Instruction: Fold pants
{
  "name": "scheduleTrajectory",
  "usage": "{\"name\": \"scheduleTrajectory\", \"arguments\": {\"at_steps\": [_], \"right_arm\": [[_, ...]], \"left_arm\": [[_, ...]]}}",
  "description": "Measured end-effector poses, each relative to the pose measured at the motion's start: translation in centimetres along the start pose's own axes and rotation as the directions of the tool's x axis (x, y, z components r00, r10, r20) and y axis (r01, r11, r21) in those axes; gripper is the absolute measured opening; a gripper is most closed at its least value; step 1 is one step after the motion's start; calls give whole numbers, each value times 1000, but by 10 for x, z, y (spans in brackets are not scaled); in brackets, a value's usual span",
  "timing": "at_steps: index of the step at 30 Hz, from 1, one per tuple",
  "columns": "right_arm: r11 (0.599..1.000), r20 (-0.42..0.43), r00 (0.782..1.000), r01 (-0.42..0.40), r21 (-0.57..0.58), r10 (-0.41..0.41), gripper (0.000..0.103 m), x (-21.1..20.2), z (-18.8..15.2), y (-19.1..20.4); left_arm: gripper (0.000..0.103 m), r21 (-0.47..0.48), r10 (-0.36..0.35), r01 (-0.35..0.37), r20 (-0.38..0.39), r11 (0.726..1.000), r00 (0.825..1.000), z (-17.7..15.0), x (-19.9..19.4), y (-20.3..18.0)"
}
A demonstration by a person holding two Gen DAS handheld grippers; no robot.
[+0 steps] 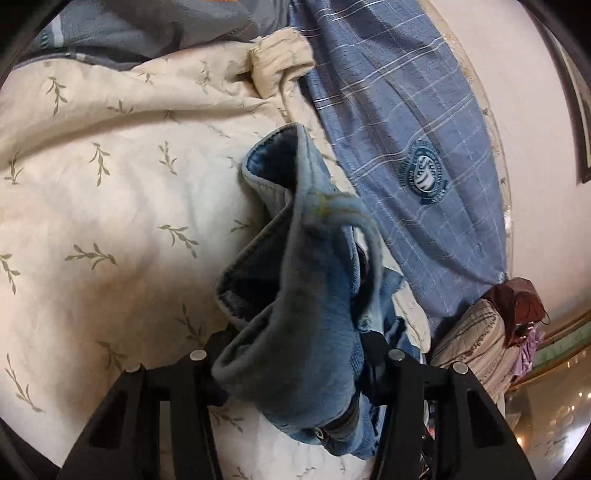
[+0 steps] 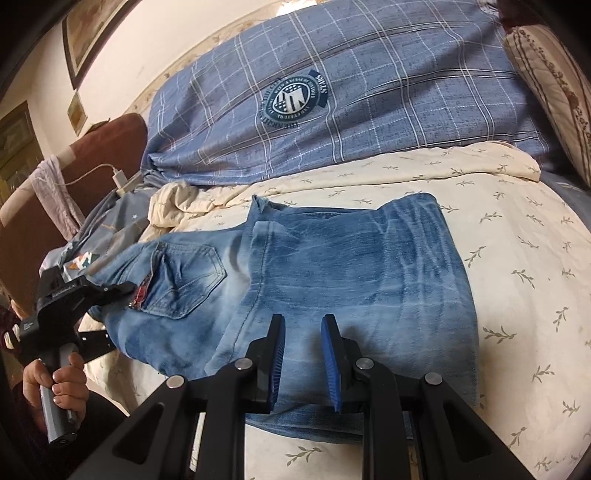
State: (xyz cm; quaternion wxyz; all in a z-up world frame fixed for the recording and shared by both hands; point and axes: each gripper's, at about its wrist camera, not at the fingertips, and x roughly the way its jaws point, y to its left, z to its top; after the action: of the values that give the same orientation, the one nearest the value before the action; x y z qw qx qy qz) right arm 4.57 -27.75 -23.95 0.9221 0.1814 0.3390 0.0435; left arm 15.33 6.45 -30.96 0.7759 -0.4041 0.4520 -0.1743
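Observation:
Light blue jeans (image 2: 332,266) lie on a cream leaf-print bedspread (image 2: 517,258), the legs folded over toward the back pocket. My right gripper (image 2: 303,354) is open and empty, just above the near edge of the folded legs. My left gripper (image 2: 125,291) shows at the left of the right wrist view, shut on the waistband end. In the left wrist view the bunched waistband (image 1: 295,295) fills the space between the fingers (image 1: 399,369), and the pads are hidden by denim.
A blue plaid pillow (image 2: 351,92) with a round crest lies behind the jeans. A striped pillow (image 2: 554,85) is at the right. A brown chair (image 2: 92,166) with a charger cable stands left. A grey quilt (image 1: 147,29) lies beyond the bedspread.

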Motion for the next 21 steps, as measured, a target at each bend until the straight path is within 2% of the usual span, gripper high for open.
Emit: {"name": "scheduleTrajectory", "arguments": {"at_steps": [2, 4, 7, 10, 11, 16, 19, 21], "right_arm": [[1000, -4, 1000, 1, -9, -1, 23, 2, 0, 2], [1000, -4, 1000, 5, -16, -5, 23, 2, -1, 4], [1000, -3, 1000, 16, -16, -16, 23, 2, -1, 2], [1000, 8, 1000, 23, -5, -23, 23, -1, 0, -2], [1000, 15, 999, 28, -2, -28, 23, -2, 0, -4], [997, 4, 997, 73, 25, -73, 23, -3, -1, -19], [992, -109, 991, 89, 87, -79, 24, 14, -4, -39], [992, -106, 993, 66, 105, -55, 21, 12, -4, -45]], "left_arm": [[65, -26, 9, -10, -12, 1000, 1000, 2, 7, 3], [70, -15, 14, -14, 2, 1000, 1000, 2, 10, 0], [70, 24, 40, -41, 32, 999, 999, 2, 16, -7], [44, 68, 30, -33, 46, 997, 998, 1, 18, -11], [40, 87, 37, -41, 51, 995, 998, 1, 19, -13], [32, 208, 63, -78, 79, 975, 995, -3, 11, -42], [32, 337, 46, -81, 111, 938, 993, -11, 1, -76], [32, 405, 39, -86, 125, 910, 991, -17, -3, -95]]}}
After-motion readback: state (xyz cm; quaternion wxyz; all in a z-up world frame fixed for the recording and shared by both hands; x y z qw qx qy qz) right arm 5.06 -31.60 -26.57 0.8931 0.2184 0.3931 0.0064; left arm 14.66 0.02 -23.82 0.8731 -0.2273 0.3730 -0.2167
